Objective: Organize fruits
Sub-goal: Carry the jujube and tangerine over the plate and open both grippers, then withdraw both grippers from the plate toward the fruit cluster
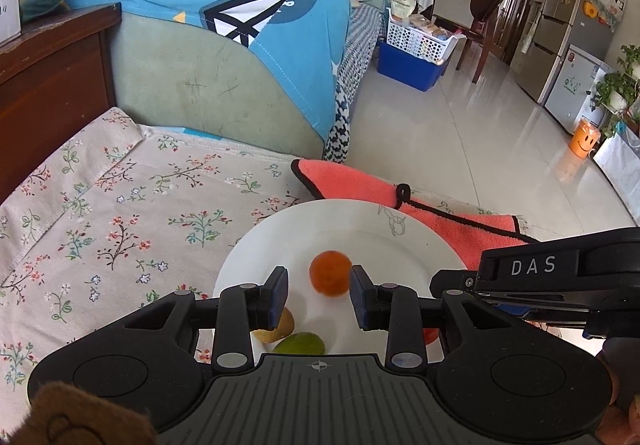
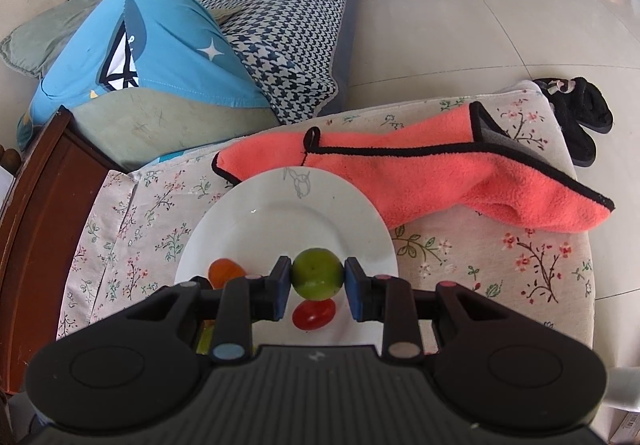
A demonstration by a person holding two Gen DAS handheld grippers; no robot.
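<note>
The green fruit (image 2: 317, 273) is pinched between the two pads of the right gripper (image 2: 317, 287), both pads pressing its sides. It hangs over the near part of the white plate (image 2: 280, 213); contact with the plate cannot be determined. On the plate, a red fruit (image 2: 314, 315) lies just below the green one, and an orange fruit (image 2: 225, 272) lies to its left.

In the left wrist view, the orange fruit (image 1: 330, 273) sits on the plate (image 1: 340, 221) between the fingers of the left gripper (image 1: 319, 293). The right pad is at the fruit's edge; the left pad stands clear of it with a visible gap, so the jaws are slightly spread and grip nothing. A yellow-brown fruit (image 1: 286, 327) and another green fruit (image 1: 300, 343) lie at the plate's near edge.

The plate rests on a floral cloth (image 2: 480, 257). A pink towel (image 2: 440, 181) lies behind the plate, its edge tucked under the rim. A sofa (image 2: 288, 13) with a blue cover (image 2: 168, 45) stands beyond.
</note>
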